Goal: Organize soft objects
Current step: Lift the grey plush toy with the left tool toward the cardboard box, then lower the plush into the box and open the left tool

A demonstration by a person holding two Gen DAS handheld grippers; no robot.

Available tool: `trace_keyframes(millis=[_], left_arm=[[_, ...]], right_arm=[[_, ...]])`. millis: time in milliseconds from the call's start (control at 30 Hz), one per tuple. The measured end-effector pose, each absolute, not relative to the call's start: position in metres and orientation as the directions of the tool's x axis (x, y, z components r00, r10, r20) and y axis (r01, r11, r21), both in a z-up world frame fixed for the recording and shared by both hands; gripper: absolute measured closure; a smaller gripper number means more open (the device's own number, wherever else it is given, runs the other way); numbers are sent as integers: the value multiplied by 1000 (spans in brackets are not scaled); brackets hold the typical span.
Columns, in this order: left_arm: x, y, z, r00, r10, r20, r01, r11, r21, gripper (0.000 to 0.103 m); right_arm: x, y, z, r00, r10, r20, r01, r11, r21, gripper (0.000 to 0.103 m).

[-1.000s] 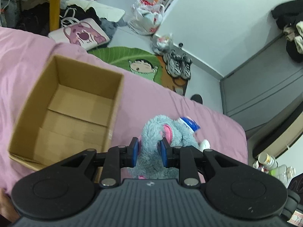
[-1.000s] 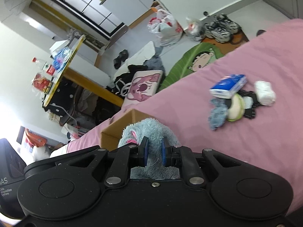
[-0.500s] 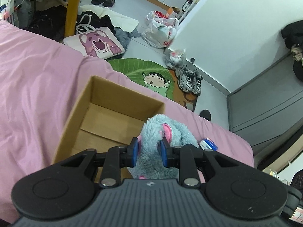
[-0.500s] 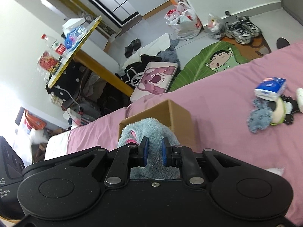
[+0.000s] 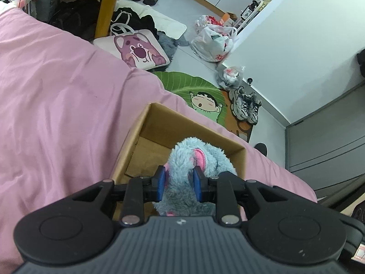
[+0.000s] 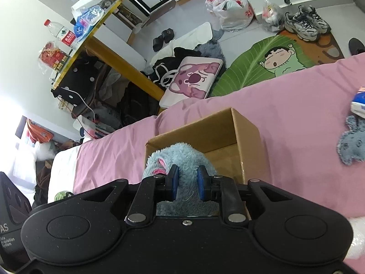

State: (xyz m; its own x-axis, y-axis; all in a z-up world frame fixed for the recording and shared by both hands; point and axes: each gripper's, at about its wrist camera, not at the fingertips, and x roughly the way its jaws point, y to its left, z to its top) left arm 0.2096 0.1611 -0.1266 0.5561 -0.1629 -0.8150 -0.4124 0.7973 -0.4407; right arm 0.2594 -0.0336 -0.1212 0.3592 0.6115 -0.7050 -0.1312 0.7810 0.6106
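Compared with 0.5 s ago, the cardboard box (image 5: 182, 141) sits closer beneath both cameras, and the blue plush toy (image 5: 194, 173) now hangs over the open box rather than at its edge; the tissue pack (image 6: 358, 105) has shifted to the right frame border in the right wrist view.

The left hand-held gripper (image 5: 179, 183) is clamped on the plush toy, both blue pads pressed into the fur; the right hand-held gripper (image 6: 187, 183) grips the same toy in the same manner.

The box stands on the pink bed (image 5: 57, 105), its 4 walls upright and its floor bare where visible; a smaller grey-blue plush (image 6: 352, 143) lies on the bed to the right, apart from the box; a green rug (image 5: 196, 91), sneakers (image 5: 246, 107) and a pink pillow (image 5: 139, 52) lie on the floor beyond the bed.

The toy's pink ear (image 5: 200, 157) points away from the camera; its long axis cannot be determined, since the gripper bodies hide its lower part.
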Motion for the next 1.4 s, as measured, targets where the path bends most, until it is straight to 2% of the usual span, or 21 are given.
trace_keyframes(millis=[167,333,433,500,633,767,867,900,1067,1200,1400], left_arm=[[215,169,-138,553,-175,-814,-430,777,-459,78],[219,173,-138,573,-148,-806,-437,777,-453,76],[223,173,-142,562,-158,-812,-438,776,-455,75],[224,174,-144,554,-158,-817,-444,775,-451,73],[222,174,-138,554,-133,-822,-450,783,-430,60],[218,170,-131,562,-105,-821,-453,791,-411,45],[215,164,-127,558,-84,-826,-456,800,-390,32],[214,163,-125,556,-72,-828,-458,804,-378,27],[208,147,-112,563,33,-825,-458,844,-279,23],[201,137,-102,582,44,-812,-439,857,-269,22],[187,115,-84,607,74,-791,-417,877,-239,19]], right_arm=[[270,-29,-132,345,620,-704,-106,771,627,80],[277,-28,-141,330,639,-694,-82,752,654,74],[278,-28,-142,328,645,-690,-71,745,663,67],[278,-30,-141,334,644,-688,-64,744,665,55],[275,-35,-134,343,645,-683,-61,741,669,48],[271,-44,-124,367,636,-679,-74,748,660,30],[267,-54,-115,384,637,-669,-94,747,658,27],[266,-57,-112,389,631,-672,-97,753,651,20],[258,-78,-99,434,600,-672,-114,777,620,10],[250,-97,-91,463,572,-677,-134,800,585,1],[239,-135,-86,486,538,-689,-129,823,553,0]])
